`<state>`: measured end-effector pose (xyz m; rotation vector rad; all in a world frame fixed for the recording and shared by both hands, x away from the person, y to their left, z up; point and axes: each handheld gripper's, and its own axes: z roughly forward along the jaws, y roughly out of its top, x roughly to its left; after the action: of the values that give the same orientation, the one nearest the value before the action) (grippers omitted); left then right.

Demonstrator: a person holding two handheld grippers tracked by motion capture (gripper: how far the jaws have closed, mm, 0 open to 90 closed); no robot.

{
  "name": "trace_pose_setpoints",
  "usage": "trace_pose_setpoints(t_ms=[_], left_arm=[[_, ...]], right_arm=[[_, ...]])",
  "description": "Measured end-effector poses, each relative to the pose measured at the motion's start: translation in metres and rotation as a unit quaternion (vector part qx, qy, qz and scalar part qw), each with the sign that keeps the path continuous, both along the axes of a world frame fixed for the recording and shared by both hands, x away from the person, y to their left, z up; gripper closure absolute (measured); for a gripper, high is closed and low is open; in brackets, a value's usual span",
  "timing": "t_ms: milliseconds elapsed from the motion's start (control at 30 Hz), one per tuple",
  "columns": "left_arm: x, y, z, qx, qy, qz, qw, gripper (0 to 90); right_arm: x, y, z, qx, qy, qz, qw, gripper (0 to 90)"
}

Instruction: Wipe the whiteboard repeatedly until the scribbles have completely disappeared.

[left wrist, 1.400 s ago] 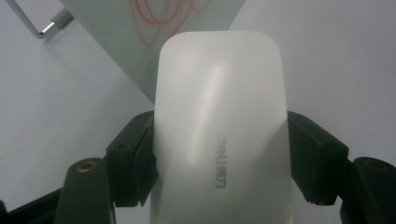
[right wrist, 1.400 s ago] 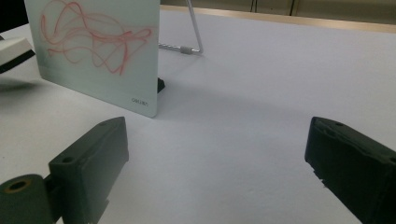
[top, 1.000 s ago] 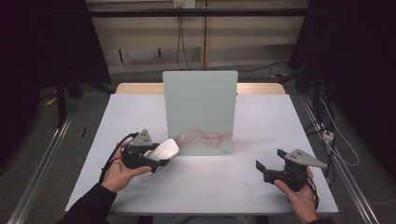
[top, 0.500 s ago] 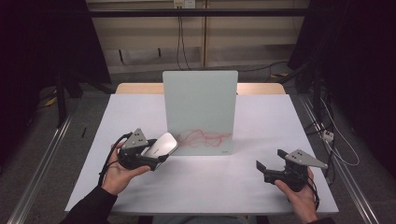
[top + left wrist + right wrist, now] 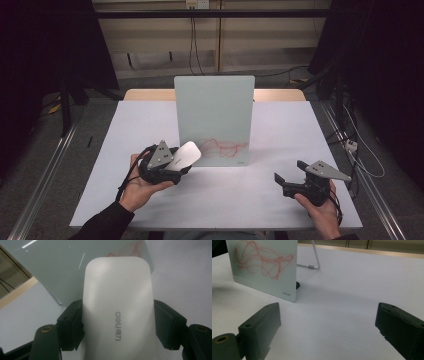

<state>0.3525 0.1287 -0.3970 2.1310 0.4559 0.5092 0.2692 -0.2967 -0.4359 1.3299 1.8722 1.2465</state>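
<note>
On the white table (image 5: 150, 200) an upright glass board (image 5: 214, 110) is showing red scribbles (image 5: 225, 146) low down — the left gripper (image 5: 182, 165), pinching a white eraser (image 5: 117, 310), is likely needing flat, firm contact, while the right gripper (image 5: 281, 181) is resting spread apart.

Left gripper (image 5: 172, 167): black body, grey three-cornered plate on top, black cable looping from its rear. Right gripper (image 5: 286, 179): same black build, grey plate, cable trailing past the hand. Jaws are blocky black pads, each arm bearing a brass-ringed screw hole. Left forearm wears a dark sleeve (image 5: 102, 225).
</note>
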Motion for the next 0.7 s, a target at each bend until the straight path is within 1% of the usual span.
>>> trace_pose_setpoints(t_ms=[33, 100, 133, 233, 400, 433, 533, 600, 633, 700], left_arm=[[0.001, -0.003, 0.001, 0.003, -0.009, 0.0, 1.0, 31.1], [0.003, -0.008, 0.003, 0.003, -0.019, -0.001, 0.9998, 31.1], [0.005, -0.009, 0.005, 0.008, -0.025, -0.003, 0.9997, 31.1], [0.009, -0.015, 0.007, 0.007, -0.038, -0.002, 0.9993, 31.1], [0.015, -0.023, 0.004, 0.001, -0.065, 0.014, 0.9978, 31.1], [0.016, -0.023, 0.004, 0.002, -0.066, 0.009, 0.9978, 31.1], [0.02, -0.027, 0.003, 0.004, -0.074, 0.003, 0.9972, 31.1], [0.021, -0.03, 0.001, 0.009, -0.083, 0.003, 0.9965, 31.1], [0.021, -0.031, 0.0, 0.011, -0.088, 0.0, 0.996, 31.1], [0.022, -0.033, -0.001, 0.012, -0.095, -0.004, 0.9954, 31.1]], right_arm=[[0.0, 0.0, 0.0, 0.0, -0.001, 0.0, 1.0, 6.1], [0.0, 0.0, 0.0, -0.001, 0.0, 0.003, 1.0, 6.1], [0.0, 0.001, 0.0, -0.001, 0.0, 0.003, 1.0, 6.1], [0.0, 0.001, 0.0, -0.001, 0.0, 0.002, 1.0, 6.1], [0.0, 0.0, 0.0, 0.0, 0.001, 0.004, 1.0, 6.1], [0.0, 0.0, 0.0, -0.001, 0.0, 0.003, 1.0, 6.1], [0.001, 0.0, 0.0, 0.0, 0.001, 0.004, 1.0, 6.1], [0.001, 0.0, 0.0, 0.004, 0.002, 0.002, 1.0, 6.1], [0.001, 0.0, 0.0, 0.001, 0.0, 0.004, 1.0, 6.0], [0.001, 0.0, 0.0, 0.006, 0.003, 0.006, 1.0, 6.1]])
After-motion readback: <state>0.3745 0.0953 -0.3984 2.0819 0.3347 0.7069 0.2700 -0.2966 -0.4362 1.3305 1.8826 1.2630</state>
